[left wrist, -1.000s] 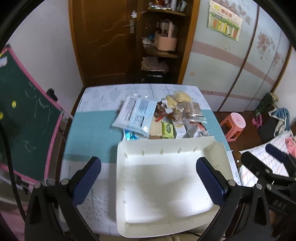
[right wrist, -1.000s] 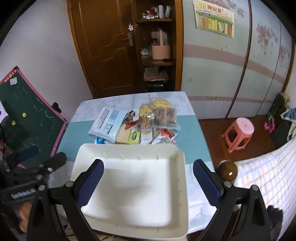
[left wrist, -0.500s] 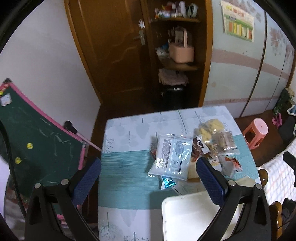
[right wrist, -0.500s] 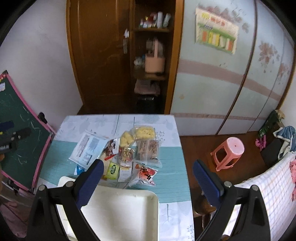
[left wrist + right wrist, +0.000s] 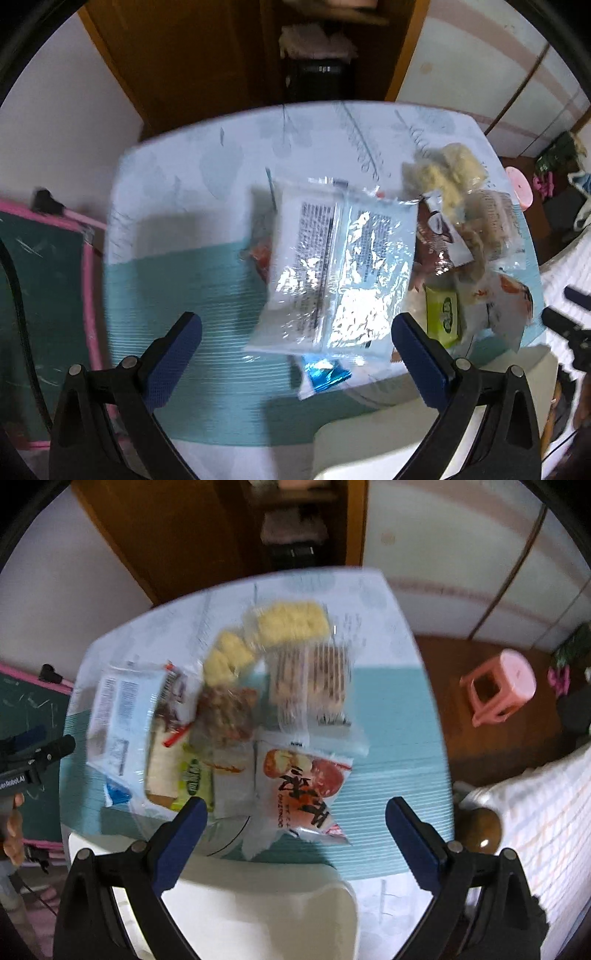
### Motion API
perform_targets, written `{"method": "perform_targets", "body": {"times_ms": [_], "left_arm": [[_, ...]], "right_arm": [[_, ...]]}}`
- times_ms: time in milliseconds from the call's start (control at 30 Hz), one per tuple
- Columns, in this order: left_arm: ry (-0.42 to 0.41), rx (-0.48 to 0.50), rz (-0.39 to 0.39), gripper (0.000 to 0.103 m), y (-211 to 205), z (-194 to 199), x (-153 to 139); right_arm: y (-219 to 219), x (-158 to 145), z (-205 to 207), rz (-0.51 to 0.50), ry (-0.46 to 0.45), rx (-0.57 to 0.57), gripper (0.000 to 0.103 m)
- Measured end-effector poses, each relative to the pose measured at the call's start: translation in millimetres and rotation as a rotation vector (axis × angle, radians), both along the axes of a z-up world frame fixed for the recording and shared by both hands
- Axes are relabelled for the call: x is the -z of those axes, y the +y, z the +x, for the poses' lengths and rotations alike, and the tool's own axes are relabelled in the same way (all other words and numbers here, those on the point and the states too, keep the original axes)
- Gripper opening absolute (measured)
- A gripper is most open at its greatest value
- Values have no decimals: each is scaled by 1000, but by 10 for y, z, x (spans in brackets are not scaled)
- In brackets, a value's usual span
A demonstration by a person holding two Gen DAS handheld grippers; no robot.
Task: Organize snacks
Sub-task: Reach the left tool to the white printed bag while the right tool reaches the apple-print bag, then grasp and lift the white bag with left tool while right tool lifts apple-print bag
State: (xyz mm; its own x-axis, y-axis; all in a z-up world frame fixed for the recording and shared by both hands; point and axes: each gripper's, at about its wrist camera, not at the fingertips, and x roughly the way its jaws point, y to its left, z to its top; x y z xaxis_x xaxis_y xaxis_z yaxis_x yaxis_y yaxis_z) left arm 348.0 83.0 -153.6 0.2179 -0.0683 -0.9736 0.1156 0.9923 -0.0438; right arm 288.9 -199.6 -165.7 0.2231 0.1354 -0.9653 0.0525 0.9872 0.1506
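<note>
Two grippers, left (image 5: 295,354) and right (image 5: 295,834), are hovering with jaws spread wide and empty above a white tray (image 5: 258,904) at the table's (image 5: 177,266) near edge. Beyond it, snacks are lying heaped: a red-and-white packet (image 5: 303,786) bearing bold black characters, a green-labelled pack (image 5: 443,314), a silvery bag (image 5: 332,269) showing blurred small print, and yellow biscuits (image 5: 291,622) farthest back.

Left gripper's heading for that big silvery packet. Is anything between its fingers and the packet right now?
Nothing visible blocks it. The left gripper is open, and the silvery packet lies on top of the snack pile straight ahead. A small blue packet pokes out under its near edge, and the white tray sits below to the right, outside the path.
</note>
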Motion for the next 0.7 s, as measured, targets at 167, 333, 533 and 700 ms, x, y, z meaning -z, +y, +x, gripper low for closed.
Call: {"method": "perform_targets", "body": {"times_ms": [167, 333, 533, 700], "left_arm": [[26, 38, -41, 102, -136, 141, 255], [45, 65, 31, 102, -208, 253, 499], [75, 32, -36, 102, -223, 403, 647], [44, 43, -44, 85, -310, 401, 655]], "right_arm": [[-53, 376, 105, 13, 96, 27, 98], [-99, 608, 141, 68, 153, 48, 98], [-103, 766, 120, 73, 192, 53, 84], [-46, 805, 52, 105, 204, 36, 56]]}}
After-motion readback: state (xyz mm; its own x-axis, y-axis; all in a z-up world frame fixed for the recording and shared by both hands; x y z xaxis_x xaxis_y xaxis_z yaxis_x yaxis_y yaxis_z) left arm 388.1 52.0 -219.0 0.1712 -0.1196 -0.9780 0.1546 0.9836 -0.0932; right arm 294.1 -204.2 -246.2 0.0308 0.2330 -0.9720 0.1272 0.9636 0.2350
